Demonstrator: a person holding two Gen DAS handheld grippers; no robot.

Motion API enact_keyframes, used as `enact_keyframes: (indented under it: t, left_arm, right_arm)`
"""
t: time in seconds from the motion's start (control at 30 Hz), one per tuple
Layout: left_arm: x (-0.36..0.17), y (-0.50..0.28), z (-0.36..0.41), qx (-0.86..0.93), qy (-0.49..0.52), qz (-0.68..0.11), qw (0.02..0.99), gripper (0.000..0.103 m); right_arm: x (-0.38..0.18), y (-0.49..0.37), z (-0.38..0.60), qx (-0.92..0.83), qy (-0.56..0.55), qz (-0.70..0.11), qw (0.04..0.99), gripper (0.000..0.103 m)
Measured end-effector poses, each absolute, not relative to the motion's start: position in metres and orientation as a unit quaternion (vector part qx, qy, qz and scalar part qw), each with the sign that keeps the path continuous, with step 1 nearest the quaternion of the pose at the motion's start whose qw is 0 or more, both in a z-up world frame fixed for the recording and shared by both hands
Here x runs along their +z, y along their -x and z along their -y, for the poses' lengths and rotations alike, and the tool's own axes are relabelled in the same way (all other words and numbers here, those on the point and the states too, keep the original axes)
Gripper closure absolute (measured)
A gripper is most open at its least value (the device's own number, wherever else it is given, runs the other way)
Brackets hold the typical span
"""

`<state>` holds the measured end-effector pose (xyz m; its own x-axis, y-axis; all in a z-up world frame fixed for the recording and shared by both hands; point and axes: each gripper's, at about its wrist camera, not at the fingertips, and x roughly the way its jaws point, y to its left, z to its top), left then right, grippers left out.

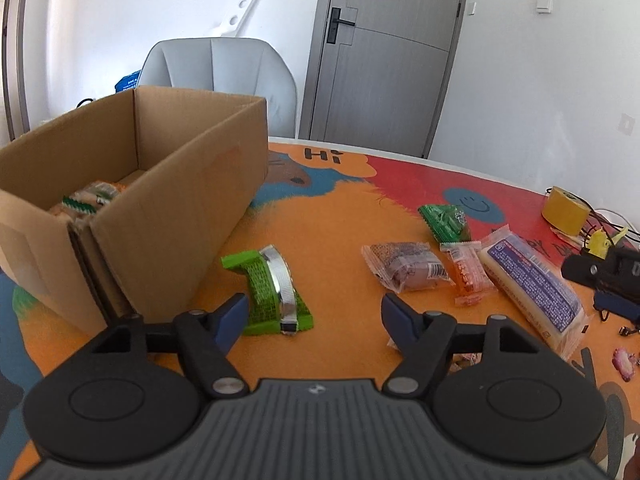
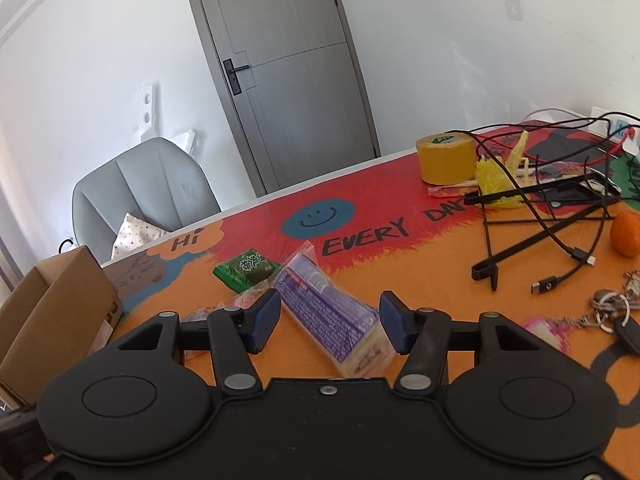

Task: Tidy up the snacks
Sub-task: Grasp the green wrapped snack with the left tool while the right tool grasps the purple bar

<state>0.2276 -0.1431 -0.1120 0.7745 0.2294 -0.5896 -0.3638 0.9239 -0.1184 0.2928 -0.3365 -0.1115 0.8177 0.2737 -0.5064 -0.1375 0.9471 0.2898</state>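
A cardboard box [image 1: 160, 200] stands at the left with wrapped snacks [image 1: 86, 200] in it. On the mat in front of it lies a green-and-silver packet [image 1: 276, 292], its left edge by the left pad of my left gripper [image 1: 314, 312], which is open. Further right lie a brown packet [image 1: 404, 268], an orange packet [image 1: 466, 276], a green packet [image 1: 444, 222] and a long purple-and-yellow packet [image 1: 532, 288]. My right gripper [image 2: 329, 312] is open over the long packet [image 2: 328, 316], which shows blurred between its pads. The green packet [image 2: 246, 268] lies beyond it.
A yellow tape roll [image 2: 446, 158], a yellow bag [image 2: 496, 180], a black stand [image 2: 540, 216], cables [image 2: 560, 256], an orange fruit [image 2: 626, 234] and keys [image 2: 608, 304] crowd the table's right side. A grey chair [image 1: 216, 68] stands behind the box. The box corner [image 2: 52, 312] is at the left.
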Motion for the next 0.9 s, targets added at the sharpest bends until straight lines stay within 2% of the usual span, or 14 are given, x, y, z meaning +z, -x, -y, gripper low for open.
enact_keyframes:
  t: [0.3,0.37,0.47,0.53,0.73,0.9]
  left_arm:
    - [-0.120,-0.237,0.151,0.204,0.094,-0.282,0.933,0.032]
    - [-0.123,-0.241,0.149,0.207,0.094,-0.288,0.930,0.038]
    - [-0.126,-0.244,0.144,0.211,0.102,-0.295,0.926,0.052]
    - [-0.126,-0.243,0.142,0.208,0.109,-0.293,0.927,0.070]
    - [-0.124,-0.238,0.139,0.193,0.119,-0.291,0.929,0.078]
    - [-0.121,-0.228,0.139,0.171,0.121,-0.300,0.931,0.079]
  right_arm:
    - [-0.118,-0.312,0.332,0.108,-0.104,-0.284,0.947,0.048]
    - [-0.121,-0.315,0.330,0.107,-0.098,-0.289,0.946,0.049]
    - [-0.128,-0.319,0.329,0.105,-0.090,-0.304,0.943,0.052]
    - [-0.132,-0.319,0.326,0.112,-0.077,-0.318,0.938,0.055]
    - [-0.136,-0.307,0.316,0.128,-0.052,-0.334,0.933,0.063]
    - [-0.134,-0.295,0.317,0.131,-0.059,-0.337,0.931,0.069]
